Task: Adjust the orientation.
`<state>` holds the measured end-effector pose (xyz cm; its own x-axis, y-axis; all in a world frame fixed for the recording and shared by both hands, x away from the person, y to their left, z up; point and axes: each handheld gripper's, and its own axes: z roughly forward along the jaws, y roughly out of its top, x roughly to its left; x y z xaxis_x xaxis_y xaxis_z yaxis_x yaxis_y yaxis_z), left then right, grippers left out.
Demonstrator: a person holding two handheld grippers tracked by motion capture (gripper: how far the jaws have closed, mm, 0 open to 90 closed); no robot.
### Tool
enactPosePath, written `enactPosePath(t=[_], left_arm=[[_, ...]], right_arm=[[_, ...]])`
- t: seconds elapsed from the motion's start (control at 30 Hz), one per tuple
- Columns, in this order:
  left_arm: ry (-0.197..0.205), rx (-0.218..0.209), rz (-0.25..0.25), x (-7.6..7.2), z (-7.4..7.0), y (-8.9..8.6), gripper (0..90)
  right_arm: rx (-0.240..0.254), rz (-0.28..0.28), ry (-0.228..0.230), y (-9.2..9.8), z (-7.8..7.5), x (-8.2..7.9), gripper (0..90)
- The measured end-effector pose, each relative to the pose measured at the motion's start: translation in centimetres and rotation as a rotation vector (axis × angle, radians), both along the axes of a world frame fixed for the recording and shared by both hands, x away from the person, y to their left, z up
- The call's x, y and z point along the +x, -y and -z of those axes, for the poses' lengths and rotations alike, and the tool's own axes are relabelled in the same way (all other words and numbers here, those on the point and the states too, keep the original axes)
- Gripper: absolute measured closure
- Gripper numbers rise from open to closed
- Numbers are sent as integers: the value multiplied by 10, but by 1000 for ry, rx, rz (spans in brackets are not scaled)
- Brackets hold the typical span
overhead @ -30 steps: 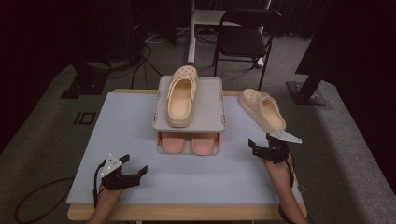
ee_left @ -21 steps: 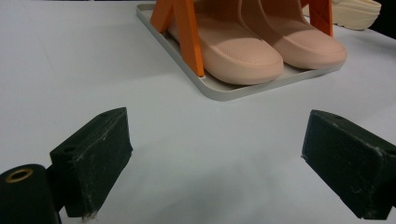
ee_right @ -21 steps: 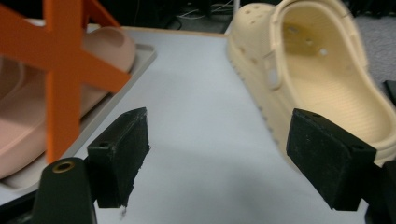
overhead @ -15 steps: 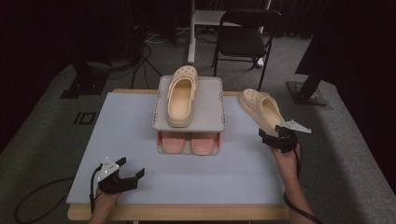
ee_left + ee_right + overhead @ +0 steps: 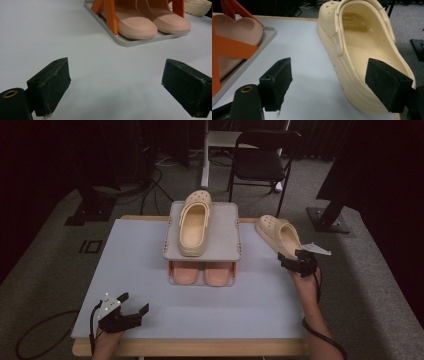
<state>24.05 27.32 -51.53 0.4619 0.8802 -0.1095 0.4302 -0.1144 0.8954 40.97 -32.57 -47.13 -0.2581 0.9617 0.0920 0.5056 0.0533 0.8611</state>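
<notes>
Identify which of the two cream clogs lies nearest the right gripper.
The cream clog on the table, right of the shoe rack, its heel at the right gripper. The other cream clog sits on the rack's top shelf.

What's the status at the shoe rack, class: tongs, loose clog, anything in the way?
Right tongs open, straddling the loose clog's heel wall, not gripping. Left tongs open over bare table. Path to the rack unobstructed.

Grey carpet floor (image 5: 60, 245); black folding chair (image 5: 262, 162) behind table; cables (image 5: 145, 180) trailing; dark, unlit surroundings.
</notes>
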Motion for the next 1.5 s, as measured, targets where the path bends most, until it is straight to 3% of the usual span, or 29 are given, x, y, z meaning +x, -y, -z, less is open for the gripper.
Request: enactPosePath(t=[0.37,0.8,1.03,1.23,1.4,1.5], left_arm=[[0,0,-27,-7,1,-7,79],[-1,6,-53,-13,1,-14,79],[-1,-3,-76,-15,1,-19,79],[-5,-4,-81,-16,2,-21,79],[-7,-3,-86,-17,2,-23,79],[-8,-8,-90,-18,2,-23,79]], right_arm=[[-11,9,-8,1,0,28,219],[-18,25,-35,-1,-3,57,301],[-38,37,-65,-1,-3,73,319],[-74,42,-62,-1,-1,85,360],[-39,11,-103,-1,4,94,364],[-69,28,-107,-3,8,95,426]])
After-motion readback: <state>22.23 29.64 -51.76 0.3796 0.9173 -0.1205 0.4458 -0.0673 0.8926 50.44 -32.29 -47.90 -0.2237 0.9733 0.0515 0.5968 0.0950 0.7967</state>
